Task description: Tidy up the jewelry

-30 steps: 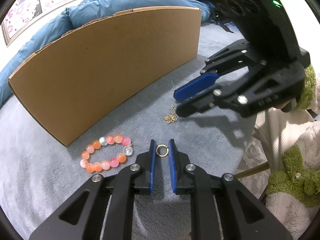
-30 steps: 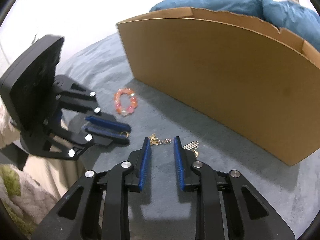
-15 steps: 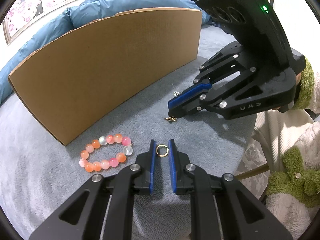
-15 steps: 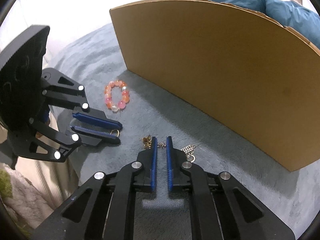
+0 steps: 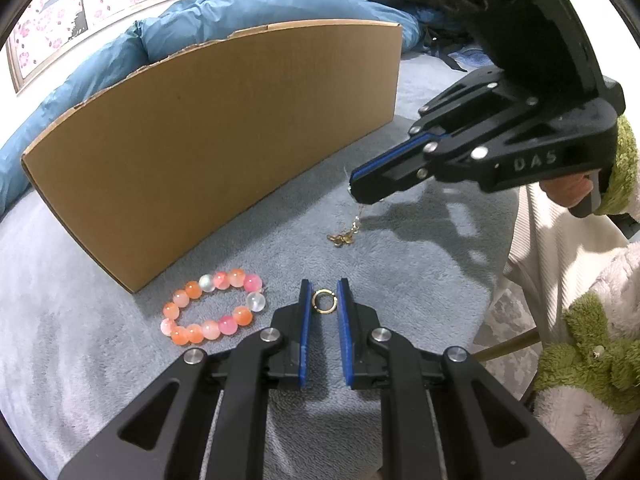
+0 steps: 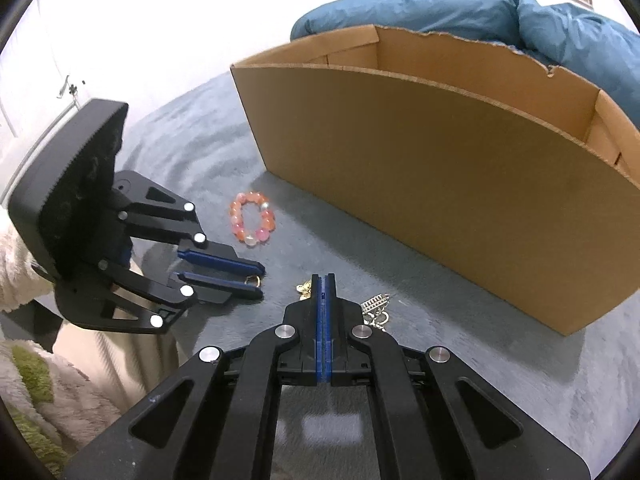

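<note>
**Right gripper closes on the gold chain and starts to lift it**

Compared with one second ago, the right gripper [image 6: 323, 280] has brought its jaws fully together on the thin gold chain [image 5: 357, 220] and has risen a little. In the left wrist view the chain now hangs from the blue tips, and its butterfly charm [image 5: 340, 238] touches the grey fleece blanket [image 5: 400, 280] or hangs just above it; I cannot tell which. The grip sits near the middle of the chain, probably so that both ends hang free and do not catch on the fabric. In the right wrist view a silver ladder-like pendant [image 6: 376, 303] with a small clasp shows just right of the closed tips.

The left gripper [image 5: 323, 300] has not moved. Its fingers [image 5: 305, 304] stand narrowly apart around the small gold ring [image 5: 323, 301], which lies on the blanket between them. Whether the pads press on the ring I cannot tell; it looks only framed, ready for a pick.

Just left of this gripper lies the pink and orange bead bracelet [image 5: 214, 307], untouched, near the corner of the cardboard box [image 5: 200, 140]. The box stands open at the top behind all the jewelry, and is likely the place where the pieces should go. A blue duvet [image 5: 240, 12] lies behind the box.
</note>
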Motion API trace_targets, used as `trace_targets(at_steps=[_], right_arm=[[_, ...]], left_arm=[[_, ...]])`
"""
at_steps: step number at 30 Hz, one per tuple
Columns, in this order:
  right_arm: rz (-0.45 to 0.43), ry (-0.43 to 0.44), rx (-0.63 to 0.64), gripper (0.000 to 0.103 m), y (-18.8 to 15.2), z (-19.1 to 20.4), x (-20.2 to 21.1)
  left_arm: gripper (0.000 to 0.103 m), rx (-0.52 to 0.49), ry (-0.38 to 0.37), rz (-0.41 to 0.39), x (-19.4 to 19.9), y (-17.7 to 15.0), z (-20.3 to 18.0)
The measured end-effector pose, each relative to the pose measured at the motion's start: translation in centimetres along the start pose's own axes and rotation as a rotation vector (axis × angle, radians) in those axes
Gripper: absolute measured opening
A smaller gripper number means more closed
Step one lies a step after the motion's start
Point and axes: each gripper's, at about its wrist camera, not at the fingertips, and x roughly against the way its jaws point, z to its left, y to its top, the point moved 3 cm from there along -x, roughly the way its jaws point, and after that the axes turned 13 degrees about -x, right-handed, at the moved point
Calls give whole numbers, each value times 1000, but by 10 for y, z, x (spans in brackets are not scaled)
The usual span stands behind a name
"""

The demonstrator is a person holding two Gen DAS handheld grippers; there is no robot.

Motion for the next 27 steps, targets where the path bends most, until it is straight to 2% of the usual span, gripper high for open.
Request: trace_targets(at_steps=[12, 18, 23, 27], right_arm=[[-74, -1, 5, 0, 6, 5, 33], [-126, 3, 26, 0, 11, 8, 54], [-197, 11, 52, 0, 27, 10, 81], [-279, 21, 65, 0, 54, 7, 109]], left_arm=[[12, -20, 28, -20, 12, 5, -5], [12, -27, 45, -64, 32, 18, -4], [12, -42, 50, -171, 67, 51, 8], [12, -37, 58, -263, 87, 81, 30]])
